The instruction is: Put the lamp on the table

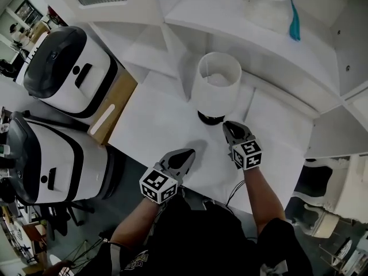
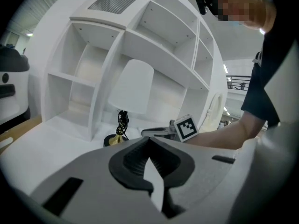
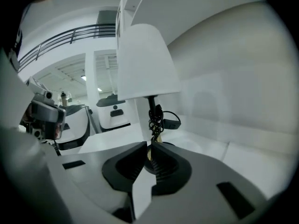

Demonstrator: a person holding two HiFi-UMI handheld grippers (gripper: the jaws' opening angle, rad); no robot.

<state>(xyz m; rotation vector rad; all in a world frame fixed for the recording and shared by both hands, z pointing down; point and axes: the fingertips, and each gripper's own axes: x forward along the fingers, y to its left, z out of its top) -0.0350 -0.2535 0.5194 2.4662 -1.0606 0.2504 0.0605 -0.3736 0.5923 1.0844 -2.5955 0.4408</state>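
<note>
A: L side first. What's the left gripper (image 1: 185, 155) doing?

B: It's over the near part of the counter (image 1: 155, 125), jaws shut tip to tip, nothing in them. Well short of the lamp.

A: And the lamp (image 1: 215, 85) itself?

B: Upright on the counter, centre-back, just in front of the white shelf unit (image 1: 259, 39). White shade, dark round base (image 1: 210, 118) flat on the surface, cord (image 3: 156, 118) bundled up against the stem.

A: R side?

B: The right gripper (image 1: 229, 127) sits just beside the base, tips aimed at it but apart from it. Jaws pinched down to a sliver, empty; only the base & stem show beyond them.

A: So which step?

B: Placing looks done, imo. The lamp stands on its own and neither gripper has it. Prob the let-go/clear-off stage.

A: Nxt move needs?

B: Pull both back toward the body, R esp. carefully. It's close to the base, and the lamp looks top-heavy w/ that shade, so a bump could tip it. If the spot's off, open R wide enough for the stem first.
</note>
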